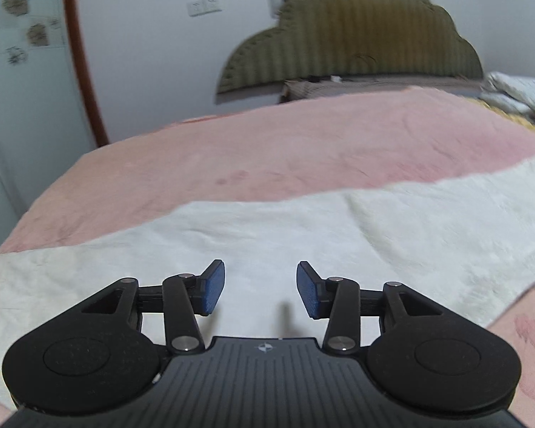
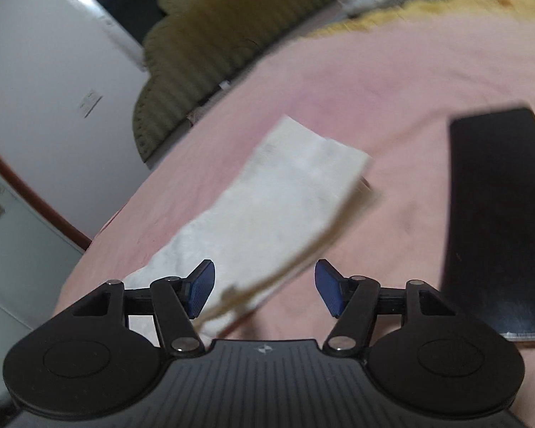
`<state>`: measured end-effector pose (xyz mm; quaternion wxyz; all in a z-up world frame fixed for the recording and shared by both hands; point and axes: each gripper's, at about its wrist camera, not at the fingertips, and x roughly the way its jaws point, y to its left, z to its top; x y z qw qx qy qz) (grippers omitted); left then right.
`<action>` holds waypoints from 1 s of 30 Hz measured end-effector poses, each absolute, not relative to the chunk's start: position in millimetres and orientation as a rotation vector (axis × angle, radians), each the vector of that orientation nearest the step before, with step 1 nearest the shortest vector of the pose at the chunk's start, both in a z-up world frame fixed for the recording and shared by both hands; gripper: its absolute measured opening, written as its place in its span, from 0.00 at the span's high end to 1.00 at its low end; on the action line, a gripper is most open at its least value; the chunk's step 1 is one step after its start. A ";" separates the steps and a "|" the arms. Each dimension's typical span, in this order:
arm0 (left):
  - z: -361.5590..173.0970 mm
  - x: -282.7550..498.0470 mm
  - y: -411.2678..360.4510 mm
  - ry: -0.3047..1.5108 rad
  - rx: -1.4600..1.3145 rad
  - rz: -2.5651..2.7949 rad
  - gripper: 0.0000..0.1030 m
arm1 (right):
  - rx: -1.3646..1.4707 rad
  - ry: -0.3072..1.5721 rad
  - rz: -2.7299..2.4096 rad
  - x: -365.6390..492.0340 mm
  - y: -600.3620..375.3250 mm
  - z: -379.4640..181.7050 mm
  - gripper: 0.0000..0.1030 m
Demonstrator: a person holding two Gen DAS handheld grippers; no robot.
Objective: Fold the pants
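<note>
The left hand-held gripper [image 1: 260, 287] is being held spread, nothing pinched, above the white pants [image 1: 267, 235], which are lying flat in a long band across the pink bed [image 1: 267, 135]. The right hand-held gripper [image 2: 265, 287] is likewise being held spread and empty over the pants' [image 2: 278, 199] edge. A black flat object [image 2: 499, 221] is lying just beside them, its kind unclear.

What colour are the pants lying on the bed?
White or cream, plain, no visible pattern. The pants show best in the left wrist view, spread on the pink bedcover.
</note>
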<state>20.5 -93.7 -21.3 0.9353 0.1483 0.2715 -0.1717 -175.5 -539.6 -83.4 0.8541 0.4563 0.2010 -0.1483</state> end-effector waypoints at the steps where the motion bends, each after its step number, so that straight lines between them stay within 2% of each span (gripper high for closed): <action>1: -24.7 20.0 -96.8 0.565 0.311 -0.363 0.51 | 0.994 0.405 -0.294 -174.7 -542.2 -87.3 0.40; 8: -44.3 17.3 -116.5 0.608 0.363 -0.419 0.51 | 1.038 0.303 -0.308 -142.5 -564.0 -96.9 0.41; 15: -37.7 19.1 -125.3 0.616 0.359 -0.432 0.51 | 1.041 0.235 -0.398 -110.5 -585.6 -99.4 0.42; 17: -34.8 22.6 -128.9 0.626 0.340 -0.441 0.51 | 1.032 0.251 -0.418 -105.3 -587.6 -99.2 0.51; 19: -32.0 25.7 -132.6 0.638 0.318 -0.453 0.51 | 1.048 0.251 -0.412 -103.2 -590.0 -102.5 0.83; 21: -30.2 28.6 -135.4 0.645 0.297 -0.464 0.51 | 1.029 0.241 -0.408 -103.0 -586.9 -100.2 0.84; 25: -28.0 40.4 -135.1 0.688 0.203 -0.483 0.51 | 0.736 0.253 -0.365 -90.0 -549.7 -60.5 0.85; 30: -30.5 74.1 -119.4 0.859 -0.162 -0.564 0.48 | 0.412 0.295 -0.147 -57.9 -467.5 -19.5 0.85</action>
